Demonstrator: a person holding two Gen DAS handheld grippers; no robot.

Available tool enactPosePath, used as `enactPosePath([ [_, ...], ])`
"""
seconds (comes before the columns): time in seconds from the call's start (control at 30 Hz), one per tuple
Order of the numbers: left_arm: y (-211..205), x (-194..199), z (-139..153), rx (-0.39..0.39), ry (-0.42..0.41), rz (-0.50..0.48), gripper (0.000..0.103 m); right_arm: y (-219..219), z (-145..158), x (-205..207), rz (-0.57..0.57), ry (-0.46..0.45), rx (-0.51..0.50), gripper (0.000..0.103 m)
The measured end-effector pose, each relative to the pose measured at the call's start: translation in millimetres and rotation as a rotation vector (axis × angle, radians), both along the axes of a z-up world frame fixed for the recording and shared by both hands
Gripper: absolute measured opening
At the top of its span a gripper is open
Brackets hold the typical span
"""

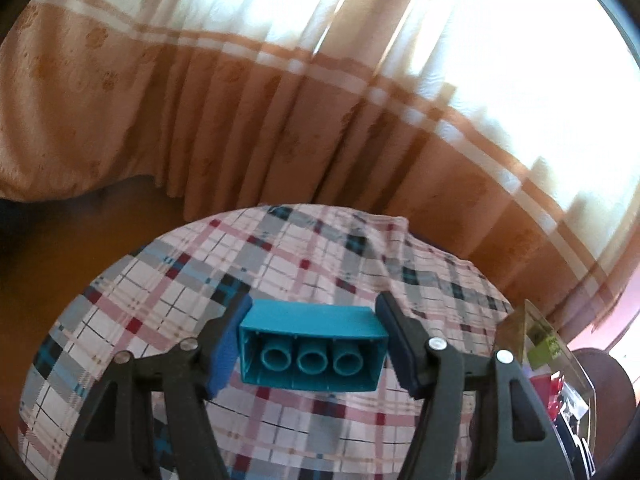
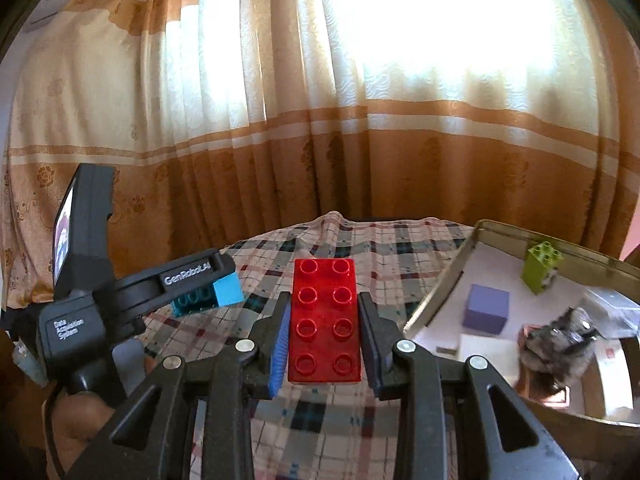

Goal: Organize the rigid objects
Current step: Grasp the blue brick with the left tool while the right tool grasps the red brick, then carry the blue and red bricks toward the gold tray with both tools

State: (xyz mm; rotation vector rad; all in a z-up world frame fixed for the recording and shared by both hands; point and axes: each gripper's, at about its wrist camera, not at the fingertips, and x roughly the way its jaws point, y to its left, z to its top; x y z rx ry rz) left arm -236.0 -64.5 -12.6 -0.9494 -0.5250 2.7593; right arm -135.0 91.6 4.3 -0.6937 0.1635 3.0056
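My left gripper (image 1: 314,344) is shut on a teal brick (image 1: 312,356), held above the plaid cloth with its hollow underside facing the camera. The same brick (image 2: 208,296) and left gripper show at the left of the right wrist view. My right gripper (image 2: 325,328) is shut on a flat red brick (image 2: 325,320), studs up, above the cloth. A shallow metal tin (image 2: 436,292) lies to the right, holding a purple cube (image 2: 486,309) and a lime green brick (image 2: 540,267).
The round table carries a plaid cloth (image 2: 340,236). An orange and cream curtain (image 2: 320,120) hangs close behind it. The tin also holds a grey furry item (image 2: 560,344) and clear plastic. The tin's edge (image 1: 532,320) shows at the right of the left wrist view.
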Motion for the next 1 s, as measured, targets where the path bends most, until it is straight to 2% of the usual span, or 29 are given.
enactPosePath([
  [0.17,5.0,22.3,11.0,-0.030,0.055,-0.001,0.064,3.0,3.3,10.2,-0.005,0.033,0.021,0.034],
  [0.33,8.5,45.1,17.1,-0.080,0.054,0.002,0.064,9.6,4.0,9.3,-0.017,0.043,0.008,0.034],
  [0.43,13.4,57.1,21.0,-0.143,0.043,0.017,0.064,9.6,7.0,13.6,-0.014,0.065,0.010,0.034],
  [0.6,22.0,78.2,30.4,-0.206,0.052,0.008,0.064,9.8,11.9,26.4,-0.014,0.086,0.014,0.034],
  [1.0,39.9,117.7,48.8,-0.268,0.075,-0.027,0.064,21.7,28.0,70.8,-0.036,0.100,-0.004,0.034],
])
